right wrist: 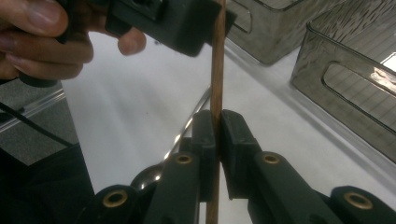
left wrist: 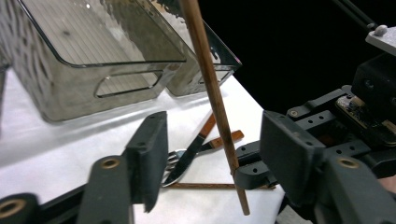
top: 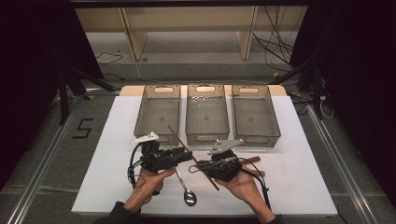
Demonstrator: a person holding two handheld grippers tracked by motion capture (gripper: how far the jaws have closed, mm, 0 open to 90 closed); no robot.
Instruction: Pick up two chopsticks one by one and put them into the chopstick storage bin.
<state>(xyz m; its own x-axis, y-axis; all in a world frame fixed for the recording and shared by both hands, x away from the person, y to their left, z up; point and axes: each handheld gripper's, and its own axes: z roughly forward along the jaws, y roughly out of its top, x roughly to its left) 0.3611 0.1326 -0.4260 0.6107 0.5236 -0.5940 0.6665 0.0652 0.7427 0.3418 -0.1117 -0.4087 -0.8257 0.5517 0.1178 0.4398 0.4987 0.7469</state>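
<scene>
One wooden chopstick (right wrist: pixel 216 60) is the thing in hand: it stands pinched between the pressed-together jaws of the right gripper (right wrist: pixel 217 126), running up past them toward the left gripper (right wrist: pixel 180 25), whose dark jaw sits against its upper part in the right gripper view. In the left gripper view the same stick (left wrist: pixel 212 93) slants up through the gap between the left gripper's (left wrist: pixel 212 154) two jaws, nearer the right-hand jaw; the jaws are spread part way, and neither pad presses on the stick. From above, the chopstick (top: pixel 187 148) crosses diagonally between the two tools, its far tip reaching toward the trays and its near tip poking out below the right gripper (top: pixel 201 165).

Just under the left gripper (top: pixel 183 154), on the white table (top: pixel 303 177), lies a metal spoon (top: pixel 187 191), bowl toward the person. Beyond the left gripper's jaws, lying flat on the table, are a knife (left wrist: pixel 189 156) and a fork (left wrist: pixel 205 147) with brown handles, and another chopstick (left wrist: pixel 201 185) beside them.

Farther out, past both tools, three smoky clear bins stand side by side: left bin (top: pixel 158 112), middle bin (top: pixel 207 114), right bin (top: pixel 255 114).
</scene>
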